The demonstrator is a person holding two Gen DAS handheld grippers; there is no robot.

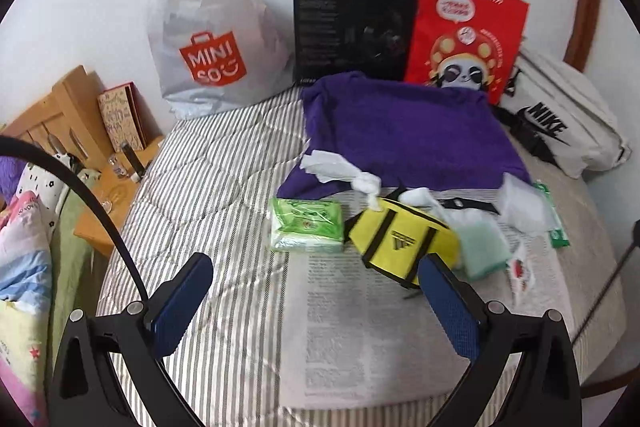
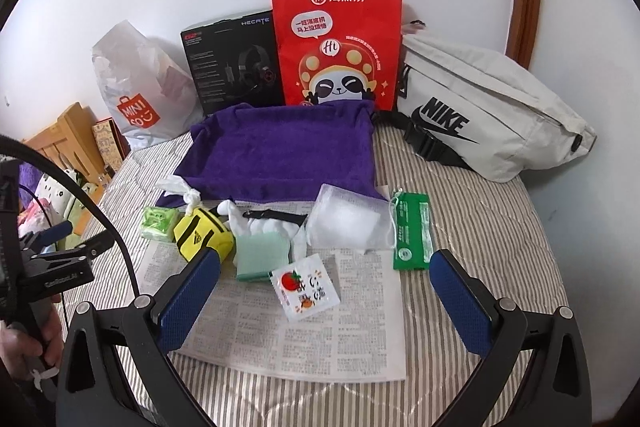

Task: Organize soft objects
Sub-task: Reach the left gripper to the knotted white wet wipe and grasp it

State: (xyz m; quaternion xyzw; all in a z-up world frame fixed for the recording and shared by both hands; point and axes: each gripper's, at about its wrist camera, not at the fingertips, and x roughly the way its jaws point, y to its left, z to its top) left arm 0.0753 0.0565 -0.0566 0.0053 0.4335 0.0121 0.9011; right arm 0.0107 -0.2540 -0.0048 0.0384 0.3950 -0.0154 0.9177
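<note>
A purple towel-lined tray (image 2: 288,151) (image 1: 404,131) lies on the bed behind a newspaper (image 2: 304,331). On the paper lie a green tissue pack (image 1: 306,225) (image 2: 159,223), a small yellow bag (image 1: 400,243) (image 2: 202,233), a mint sponge (image 2: 262,255), a white snack packet (image 2: 305,286), a clear bag of white stuff (image 2: 348,223), a green packet (image 2: 412,231) and white gloves (image 2: 260,225). My left gripper (image 1: 316,291) is open and empty in front of the yellow bag. My right gripper (image 2: 326,287) is open and empty above the snack packet.
Against the wall stand a Miniso bag (image 1: 212,39), a black headset box (image 1: 352,27), a red paper bag (image 2: 338,47) and a white Nike bag (image 2: 488,115). A wooden bedside stand (image 1: 108,195) with small items is at the left.
</note>
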